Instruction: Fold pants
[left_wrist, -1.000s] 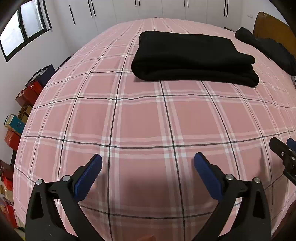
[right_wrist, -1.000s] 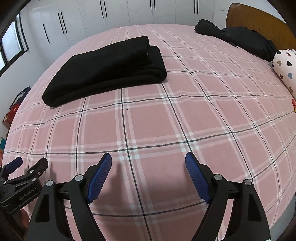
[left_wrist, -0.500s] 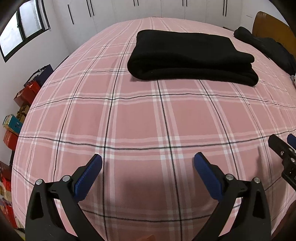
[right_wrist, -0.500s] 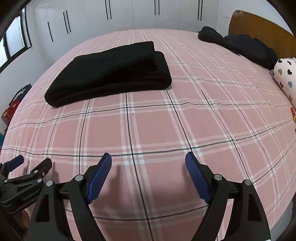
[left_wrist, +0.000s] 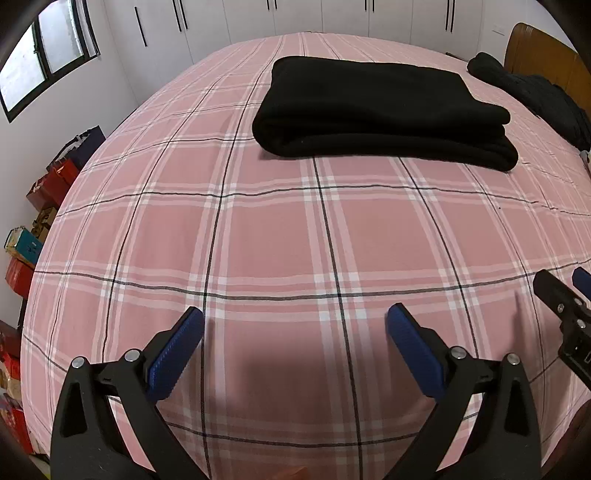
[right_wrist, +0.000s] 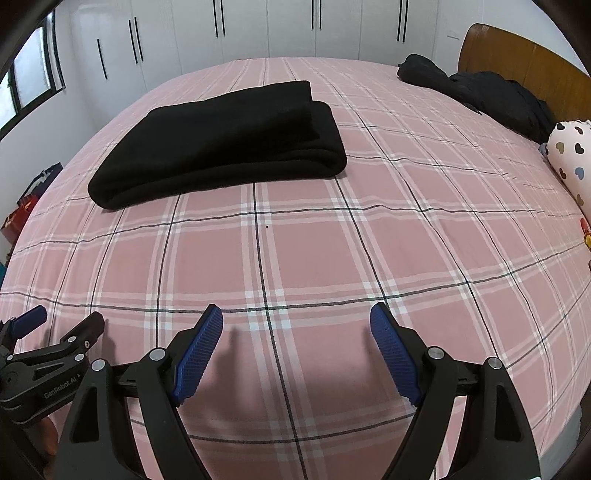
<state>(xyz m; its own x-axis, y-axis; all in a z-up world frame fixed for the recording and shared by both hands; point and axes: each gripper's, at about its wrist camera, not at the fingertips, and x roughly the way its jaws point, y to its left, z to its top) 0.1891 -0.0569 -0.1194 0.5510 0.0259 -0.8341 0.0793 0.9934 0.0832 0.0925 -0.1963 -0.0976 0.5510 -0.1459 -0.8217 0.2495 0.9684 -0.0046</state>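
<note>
Folded black pants (left_wrist: 384, 110) lie at twelve o'clock on the bed (left_wrist: 258, 240); left tool (left_wrist: 295, 332) and right tool (right_wrist: 295, 328) hover spread, empty (fold looks done); just withdraw without snagging.

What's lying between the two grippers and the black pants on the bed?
Nothing visible. Only bare pink plaid bedspread lies between the open left gripper, the open right gripper and the folded black pants. The other dark clothing sits off by the headboard.
</note>
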